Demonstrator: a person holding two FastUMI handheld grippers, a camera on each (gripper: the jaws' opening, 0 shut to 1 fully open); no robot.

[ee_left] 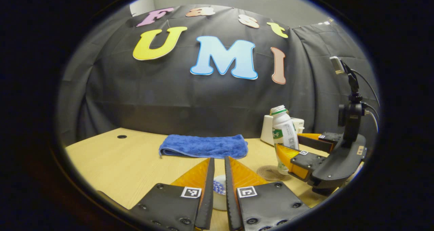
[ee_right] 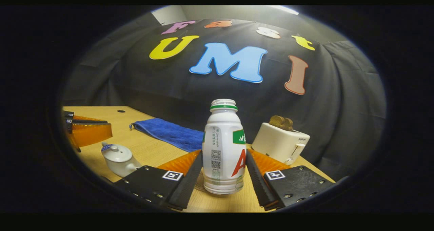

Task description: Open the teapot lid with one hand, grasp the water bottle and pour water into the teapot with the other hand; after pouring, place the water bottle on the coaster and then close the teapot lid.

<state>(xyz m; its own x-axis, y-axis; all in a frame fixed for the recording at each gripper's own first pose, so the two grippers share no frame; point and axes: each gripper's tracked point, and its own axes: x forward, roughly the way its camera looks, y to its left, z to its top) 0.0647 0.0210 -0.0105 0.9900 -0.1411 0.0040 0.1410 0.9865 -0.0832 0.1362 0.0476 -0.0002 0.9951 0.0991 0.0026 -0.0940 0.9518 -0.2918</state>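
Observation:
A white water bottle [ee_right: 223, 146] with a green neck ring and no cap stands upright over the round coaster [ee_right: 200, 185]. My right gripper [ee_right: 223, 153] is shut on its sides. The left gripper view has the same bottle [ee_left: 284, 132] at the right edge of the coaster [ee_left: 269, 172], inside the right gripper [ee_left: 288, 143]. The white teapot [ee_right: 118, 160] sits on the table with its blue-patterned lid [ee_right: 110, 149] on. My left gripper [ee_left: 219, 160] is shut on nothing, just above the teapot lid [ee_left: 218, 187]; it hangs up and left of the pot [ee_right: 84, 131] in the right gripper view.
A folded blue towel [ee_left: 203, 146] lies at the back middle of the wooden table [ee_left: 118, 166]. A white toaster [ee_right: 279, 143] with bread in it stands behind the bottle at the back right. The black cloth wall closes the far side.

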